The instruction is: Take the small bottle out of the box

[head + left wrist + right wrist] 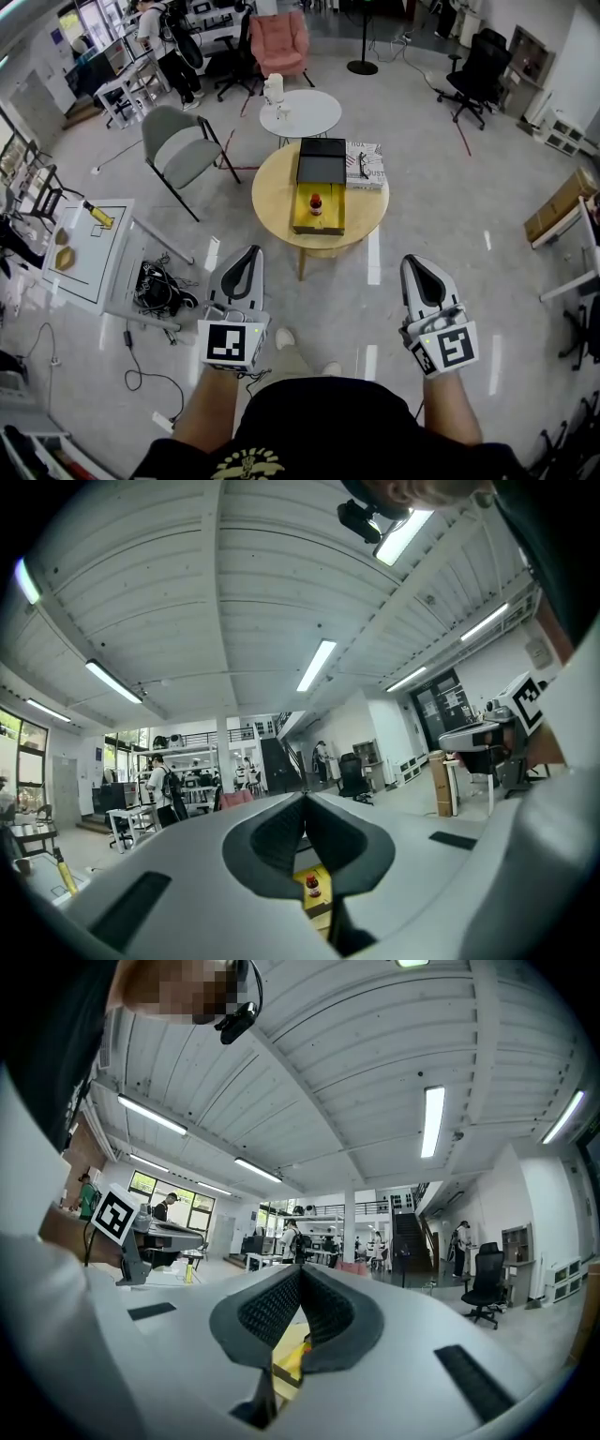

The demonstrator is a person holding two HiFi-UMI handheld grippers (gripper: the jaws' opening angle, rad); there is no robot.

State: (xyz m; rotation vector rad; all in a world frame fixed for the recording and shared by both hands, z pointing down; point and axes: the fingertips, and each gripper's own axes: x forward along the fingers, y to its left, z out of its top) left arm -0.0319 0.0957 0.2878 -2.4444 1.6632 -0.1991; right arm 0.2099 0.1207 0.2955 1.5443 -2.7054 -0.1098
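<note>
Both arms are stretched out in front, left forearm point(209, 412) and right forearm point(454, 409) bare and well apart. The left gripper point(248, 253) and right gripper point(413, 262) both point level and straight ahead, pretty much parallel. The left gripper's fingers point(279, 834) are closed tip to tip with nothing pinched between them. Same deal on the right: fingers point(267, 1309) pressed together at the tips, empty. Back behind the fingers, each gripper's marker cube sits just ahead of the wrist, left cube point(232, 342) and right cube point(450, 349), both facing up.
</note>
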